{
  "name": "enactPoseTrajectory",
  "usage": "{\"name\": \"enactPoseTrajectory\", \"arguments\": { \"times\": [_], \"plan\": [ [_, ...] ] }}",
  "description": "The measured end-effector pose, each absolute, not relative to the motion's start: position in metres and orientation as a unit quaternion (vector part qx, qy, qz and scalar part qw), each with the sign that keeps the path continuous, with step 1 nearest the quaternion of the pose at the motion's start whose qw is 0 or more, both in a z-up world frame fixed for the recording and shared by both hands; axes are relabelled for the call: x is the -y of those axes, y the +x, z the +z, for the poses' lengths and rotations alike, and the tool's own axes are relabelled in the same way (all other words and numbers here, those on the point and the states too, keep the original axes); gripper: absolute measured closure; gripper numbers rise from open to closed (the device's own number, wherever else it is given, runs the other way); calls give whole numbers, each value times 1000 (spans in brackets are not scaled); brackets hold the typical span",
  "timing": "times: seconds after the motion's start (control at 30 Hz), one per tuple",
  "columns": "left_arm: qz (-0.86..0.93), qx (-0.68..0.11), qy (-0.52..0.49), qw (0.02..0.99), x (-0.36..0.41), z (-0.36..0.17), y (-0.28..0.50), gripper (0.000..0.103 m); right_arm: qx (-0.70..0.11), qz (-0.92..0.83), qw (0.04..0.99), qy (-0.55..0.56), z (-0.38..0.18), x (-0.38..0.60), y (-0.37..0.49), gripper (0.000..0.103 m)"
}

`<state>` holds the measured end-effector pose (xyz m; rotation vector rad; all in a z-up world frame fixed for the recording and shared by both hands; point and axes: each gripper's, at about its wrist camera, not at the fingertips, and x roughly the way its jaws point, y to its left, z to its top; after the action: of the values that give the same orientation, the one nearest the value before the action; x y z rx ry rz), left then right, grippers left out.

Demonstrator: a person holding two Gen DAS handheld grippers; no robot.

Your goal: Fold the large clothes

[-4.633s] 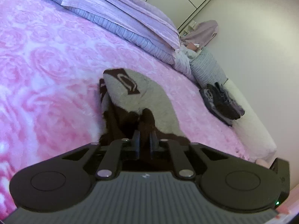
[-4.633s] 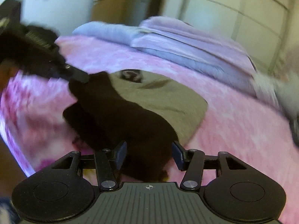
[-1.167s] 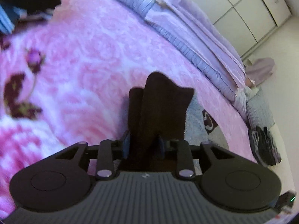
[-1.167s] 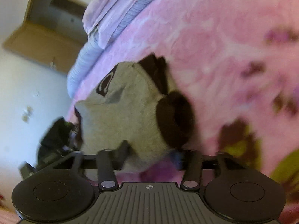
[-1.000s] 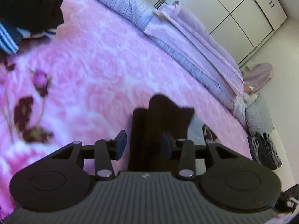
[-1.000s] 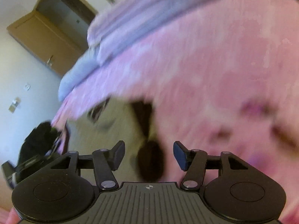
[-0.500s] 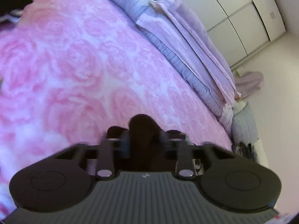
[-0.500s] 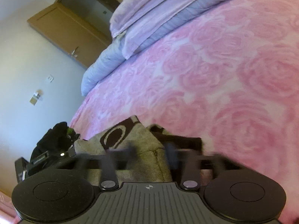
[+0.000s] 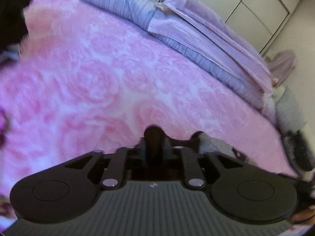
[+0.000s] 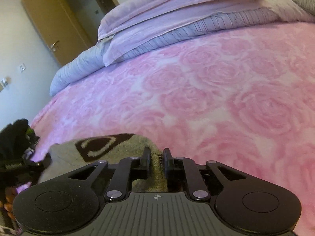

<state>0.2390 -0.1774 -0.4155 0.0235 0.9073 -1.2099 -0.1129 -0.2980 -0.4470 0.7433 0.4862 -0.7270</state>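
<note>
sweater fabric between both nearly closed, just-widened tools

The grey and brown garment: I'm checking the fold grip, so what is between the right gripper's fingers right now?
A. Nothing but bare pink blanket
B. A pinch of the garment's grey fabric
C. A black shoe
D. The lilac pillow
B: in the right wrist view the right gripper has its narrow-set fingers around a ridge of the grey and brown garment, which lies on the pink rose blanket.
</note>
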Motion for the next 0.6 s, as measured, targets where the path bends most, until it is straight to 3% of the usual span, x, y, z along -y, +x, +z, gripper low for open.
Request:
{"name": "enactPoseTrajectory", "arguments": {
  "times": [0.03,0.07,0.2,0.3,0.6],
  "plan": [
    [-542,-396,21,741,174,-407,235,72,-233,-347,840,347,-439,296,-116,67],
    [-539,-384,29,749,170,-399,232,72,-232,-357,841,333,-429,290,-119,60],
    [-561,-355,31,747,141,-369,212,72,-222,-368,858,281,-398,258,-134,60],
    [-585,-337,89,732,126,-358,175,72,-237,-344,870,261,-392,221,-141,60],
    [-563,-345,180,729,128,-378,113,73,-327,-352,853,205,-432,181,-112,63]
  ]
}}
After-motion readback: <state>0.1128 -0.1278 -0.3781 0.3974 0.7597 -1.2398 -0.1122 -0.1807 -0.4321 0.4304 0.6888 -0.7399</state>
